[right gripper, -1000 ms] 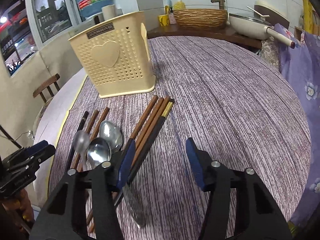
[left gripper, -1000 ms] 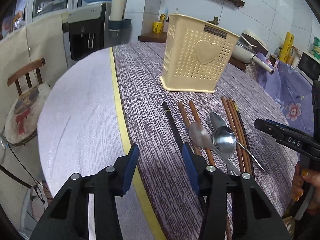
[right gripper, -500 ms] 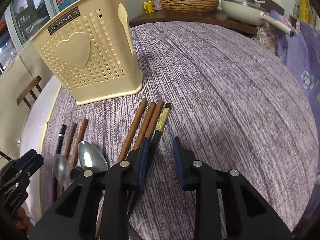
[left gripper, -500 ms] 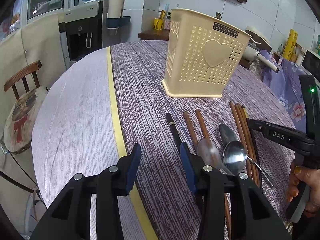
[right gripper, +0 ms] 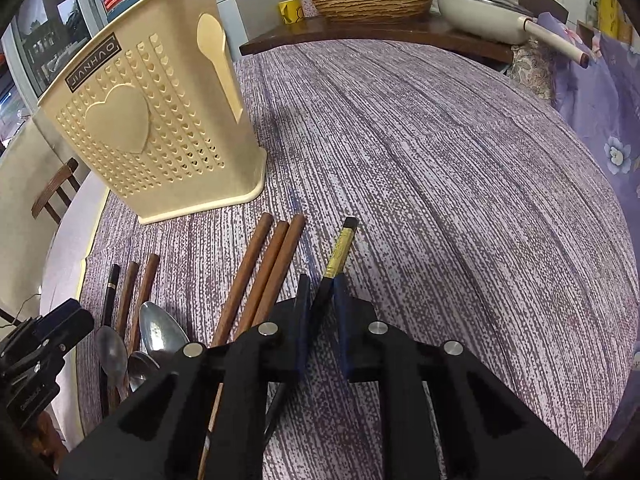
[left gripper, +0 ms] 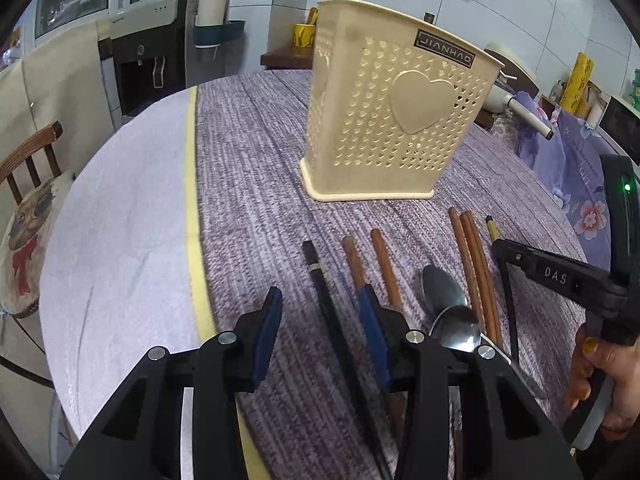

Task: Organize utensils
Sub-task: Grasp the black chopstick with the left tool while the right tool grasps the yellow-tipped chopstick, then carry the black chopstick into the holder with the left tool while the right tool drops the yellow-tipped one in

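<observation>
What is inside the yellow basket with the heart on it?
You can't tell. The basket stands upright on the table, and both cameras see only its outer walls with little heart-shaped holes. Its top opening is out of sight. All the chopsticks and spoons in view lie on the table.

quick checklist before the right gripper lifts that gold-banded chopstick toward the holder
1. Right gripper jaws closing around the gold-banded black chopstick: ok.
2. Firm pad contact on it: cannot tell.
3. Three brown chopsticks beside it lie outside the jaws: ok.
4. Cream holder upright on the table: ok.
5. Left gripper astride the plain black chopstick, apart from the right one: ok.
6. Holder's inside free: cannot tell.
</observation>
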A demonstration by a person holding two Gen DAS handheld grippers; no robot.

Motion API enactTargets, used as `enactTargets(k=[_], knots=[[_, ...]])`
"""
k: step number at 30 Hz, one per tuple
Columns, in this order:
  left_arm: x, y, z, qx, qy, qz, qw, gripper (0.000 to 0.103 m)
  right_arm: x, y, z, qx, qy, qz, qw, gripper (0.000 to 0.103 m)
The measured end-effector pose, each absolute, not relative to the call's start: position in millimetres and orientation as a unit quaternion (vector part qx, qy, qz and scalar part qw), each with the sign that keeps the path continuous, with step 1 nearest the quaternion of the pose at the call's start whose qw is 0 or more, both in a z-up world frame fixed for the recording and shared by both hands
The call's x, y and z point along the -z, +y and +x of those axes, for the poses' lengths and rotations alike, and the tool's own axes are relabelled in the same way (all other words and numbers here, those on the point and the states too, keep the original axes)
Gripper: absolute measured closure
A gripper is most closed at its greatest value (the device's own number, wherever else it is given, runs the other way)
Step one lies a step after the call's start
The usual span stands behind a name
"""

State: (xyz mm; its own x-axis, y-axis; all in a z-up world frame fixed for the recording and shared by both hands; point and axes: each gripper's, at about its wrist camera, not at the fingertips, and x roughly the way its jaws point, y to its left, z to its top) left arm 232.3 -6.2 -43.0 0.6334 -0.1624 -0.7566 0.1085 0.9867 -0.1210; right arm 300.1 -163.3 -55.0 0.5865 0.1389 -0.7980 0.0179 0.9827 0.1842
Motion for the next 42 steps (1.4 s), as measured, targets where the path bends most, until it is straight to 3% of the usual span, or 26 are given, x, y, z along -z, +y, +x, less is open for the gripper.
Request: enactTargets(k=[4, 7, 33, 42], knots=[[51.1, -13.1, 243.6, 0.063, 0.437, -0.024, 0.897, 0.081, 55.4, -158.0, 296.5, -0.029, 0.452, 0.077, 0.888, 0.09], [56.9, -15.7, 246.1, 0.049, 0.441, -0.018, 0.896, 0.086, 54.7, -154.9, 295.0, -0.026, 0.45, 0.069, 0.89, 0.09], [55.7, -19.2, 259.9, 0.041, 0.439, 0.0, 0.898, 0.095, 56.1, -172.4, 328.4, -0.047, 0.442, 0.122, 0.887, 0.094], [30.5, -8.2, 259.7, 0.063, 0.399, -0.039, 0.914, 0.095, 31.8, -197.8, 325.9, -0.067, 0.382, 0.164, 0.907, 0.095]])
